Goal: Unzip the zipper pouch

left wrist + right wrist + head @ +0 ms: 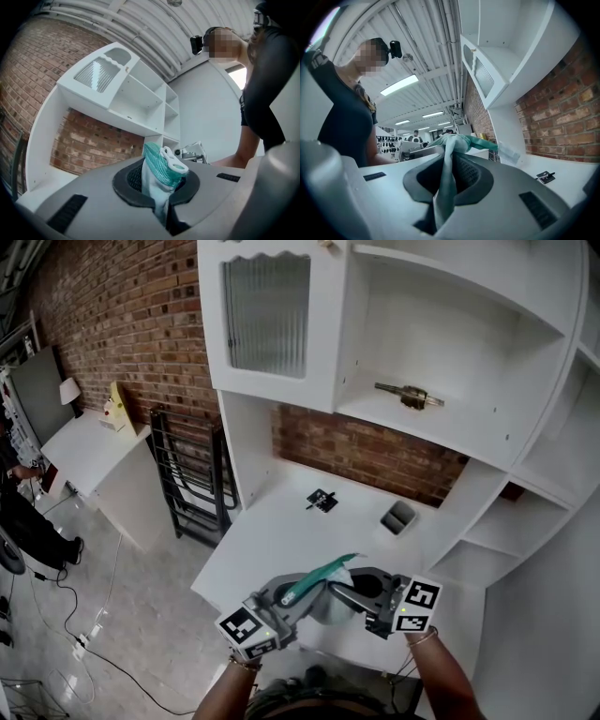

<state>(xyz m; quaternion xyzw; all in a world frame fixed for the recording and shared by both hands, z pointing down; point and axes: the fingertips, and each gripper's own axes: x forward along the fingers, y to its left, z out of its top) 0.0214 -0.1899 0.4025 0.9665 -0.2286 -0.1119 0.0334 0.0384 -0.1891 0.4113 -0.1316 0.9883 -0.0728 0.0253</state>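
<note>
A teal mesh zipper pouch (319,576) with a clear side is held in the air between both grippers, low over the front of the white desk (281,540). My left gripper (298,596) is shut on one end of it. In the left gripper view the teal end (157,171) stands up between the closed jaws, with a white pull tab (174,161) at its top. My right gripper (342,592) is shut on the other part. In the right gripper view the pouch fabric (449,164) runs up out of the pinched jaws and stretches away to the right.
On the desk behind lie a small black item (322,501) and a grey open box (398,517). A metal object (411,396) sits on the hutch shelf above. A black rack (187,486) stands left of the desk, by the brick wall.
</note>
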